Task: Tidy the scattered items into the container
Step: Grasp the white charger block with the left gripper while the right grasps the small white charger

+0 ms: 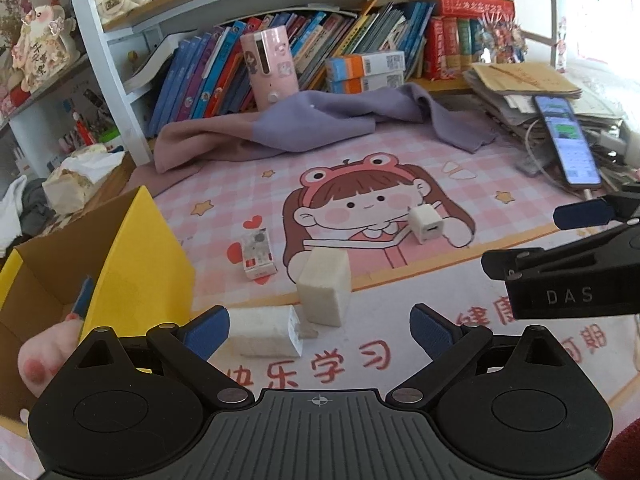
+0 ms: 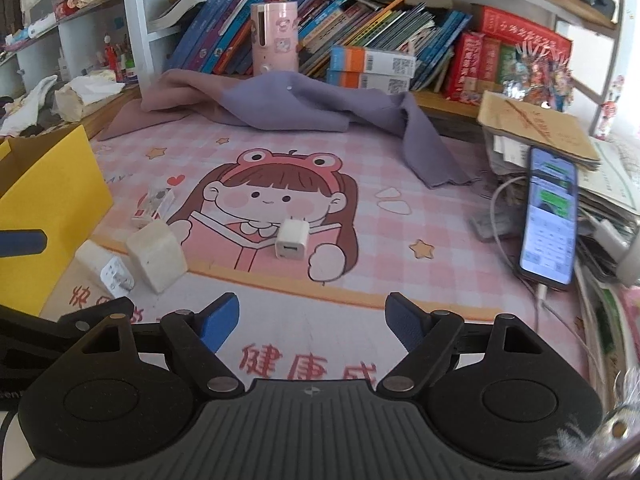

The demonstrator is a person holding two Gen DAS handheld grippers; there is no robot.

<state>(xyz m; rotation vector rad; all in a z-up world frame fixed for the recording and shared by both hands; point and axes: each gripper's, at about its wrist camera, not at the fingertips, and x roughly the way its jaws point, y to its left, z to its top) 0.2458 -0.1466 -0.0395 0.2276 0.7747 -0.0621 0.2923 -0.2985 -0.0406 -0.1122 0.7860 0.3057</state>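
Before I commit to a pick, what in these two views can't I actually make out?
- Yellow box interior: left wrist view, floor hidden by its wall and a hand; contents unknown.
- Small printed box: both views, label too small and blurred.
- Lying charger: left wrist view, near end hidden behind the left gripper.
- Phone screen: text unreadable.

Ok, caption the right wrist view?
Open right gripper above pink desk mat, small white charger ahead.
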